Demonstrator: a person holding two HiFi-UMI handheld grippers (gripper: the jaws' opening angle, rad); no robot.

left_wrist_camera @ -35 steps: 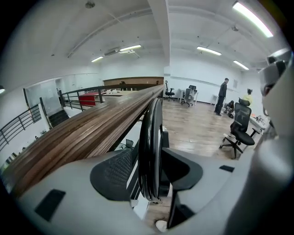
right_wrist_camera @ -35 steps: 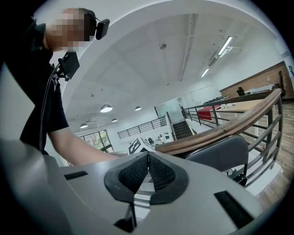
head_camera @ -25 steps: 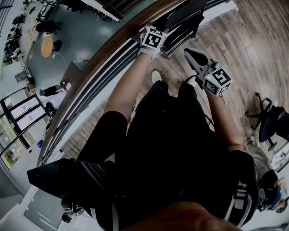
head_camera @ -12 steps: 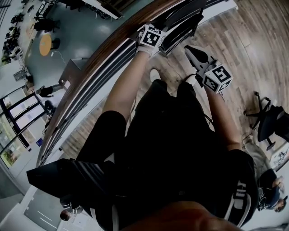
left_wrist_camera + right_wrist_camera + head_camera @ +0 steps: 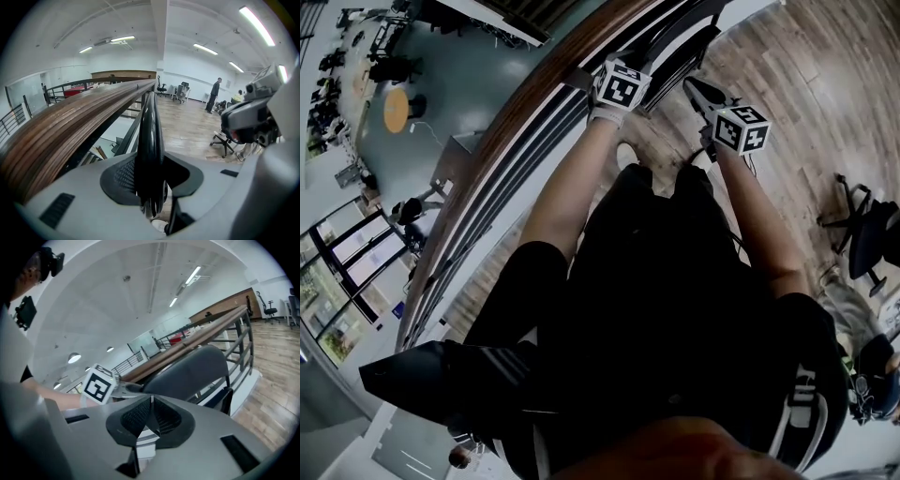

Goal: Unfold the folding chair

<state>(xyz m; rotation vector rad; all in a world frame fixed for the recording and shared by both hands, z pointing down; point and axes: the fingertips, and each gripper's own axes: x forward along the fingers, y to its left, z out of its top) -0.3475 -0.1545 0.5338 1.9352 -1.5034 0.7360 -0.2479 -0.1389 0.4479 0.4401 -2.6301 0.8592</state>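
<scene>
Wooden plank floor (image 5: 806, 84) of an upper gallery, bounded by a brown handrail (image 5: 534, 103) over dark horizontal bars, with a lower hall (image 5: 459, 66) beyond.

Head view: folding chair (image 5: 680, 52) still folded flat, upright, leaning against the bars at the top of the frame; left hand-held gripper (image 5: 636, 64) at the chair's near edge, its marker cube (image 5: 622, 86) facing the camera; right hand-held gripper (image 5: 698, 92) just beside the chair on the floor side, apart from the left one; bare forearms and dark trousers of the wearer fill the centre; an office chair (image 5: 862, 239) stands well apart at the right edge; a round table (image 5: 396, 105) is seen in the hall below.

Left gripper view: thin black edge of the folding chair (image 5: 149, 136) runs upright between the two jaws; the jaws have just been closing and their pads clamp it on both sides; the handrail (image 5: 70, 126) sweeps away on the left; a person (image 5: 214, 93) stands far off on the plank floor.

Right gripper view: jaws of the right hand-held gripper (image 5: 151, 420) pressed together, nothing between them; curved grey back of the folding chair (image 5: 192, 371) just ahead, not touched; the left one's marker cube (image 5: 98, 384) at the chair's left side; the handrail (image 5: 206, 331) behind; ceiling lights (image 5: 192, 275) overhead.
</scene>
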